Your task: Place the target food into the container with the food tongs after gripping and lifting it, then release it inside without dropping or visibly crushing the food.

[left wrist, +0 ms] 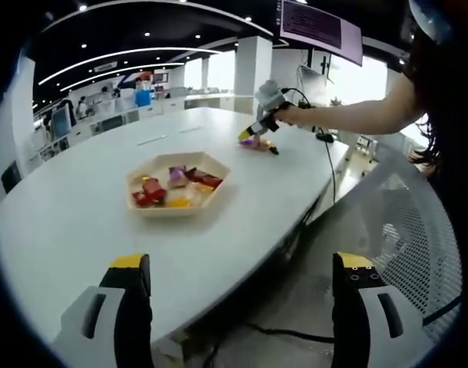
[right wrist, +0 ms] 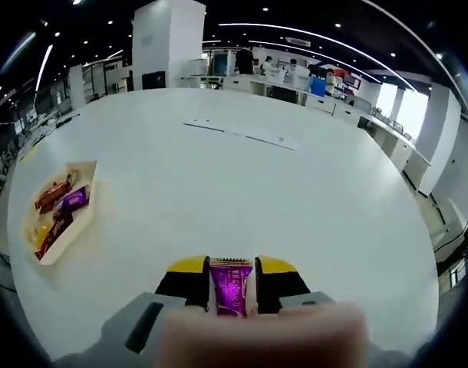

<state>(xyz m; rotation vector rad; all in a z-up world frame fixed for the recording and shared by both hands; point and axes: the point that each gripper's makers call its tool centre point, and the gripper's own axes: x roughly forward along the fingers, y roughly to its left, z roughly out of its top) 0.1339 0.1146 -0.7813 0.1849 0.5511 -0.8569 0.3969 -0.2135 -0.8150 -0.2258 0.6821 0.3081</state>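
Observation:
A purple snack packet [right wrist: 232, 287] stands upright between the yellow-tipped jaws of my right gripper [right wrist: 232, 282], which is shut on it just above the white table [right wrist: 295, 199]. In the left gripper view, that right gripper [left wrist: 258, 136] is at the table's far side in a person's hand, the purple packet [left wrist: 254, 142] at its tip. The beige hexagonal tray [left wrist: 144, 204] with several wrapped snacks sits mid-table, well short of it, and appears again as the tray [right wrist: 78, 222] at the left edge. My left gripper [left wrist: 242, 295] hangs open and empty off the table's near edge.
A white mesh chair [left wrist: 403, 222] stands right of the table. A black cable [left wrist: 330, 172] runs over the table's right edge. Two thin strips [right wrist: 242, 135] lie on the far part of the tabletop. Office desks and monitors line the background.

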